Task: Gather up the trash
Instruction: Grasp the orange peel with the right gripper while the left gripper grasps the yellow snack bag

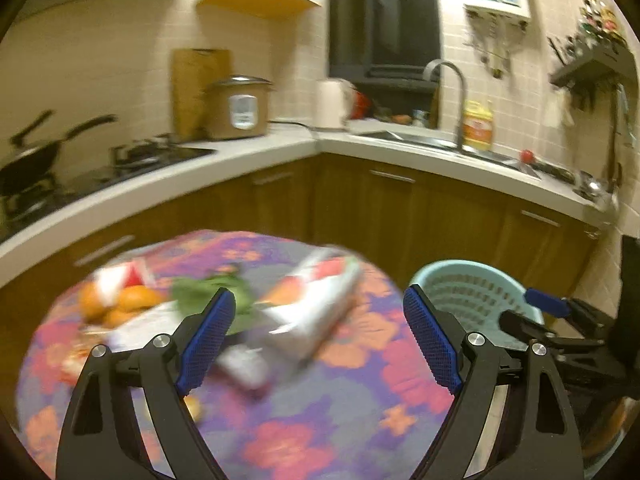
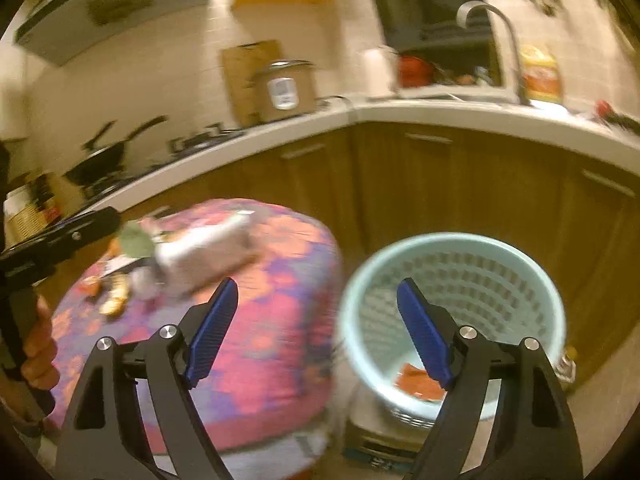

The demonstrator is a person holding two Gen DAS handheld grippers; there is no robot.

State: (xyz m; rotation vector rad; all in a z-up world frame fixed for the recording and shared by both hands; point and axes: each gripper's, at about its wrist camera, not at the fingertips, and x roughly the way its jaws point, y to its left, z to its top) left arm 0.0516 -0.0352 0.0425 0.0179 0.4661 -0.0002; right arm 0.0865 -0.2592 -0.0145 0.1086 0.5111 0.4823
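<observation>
Both jaws spread, empty: left gripper (image 1: 318,332) over floral-cloth round table (image 1: 320,420), crumpled silver wrapper (image 1: 316,312) at 12 o'clock; right gripper (image 2: 316,328) near pale-blue perforated plastic basket (image 2: 452,304) at 2 o'clock; blurred fast approach risks misgrasp.

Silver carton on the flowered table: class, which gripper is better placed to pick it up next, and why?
Probably the left gripper: its open, empty jaws frame the silver carton directly ahead. The right gripper points between the table and the basket, the carton off to its left.
</observation>
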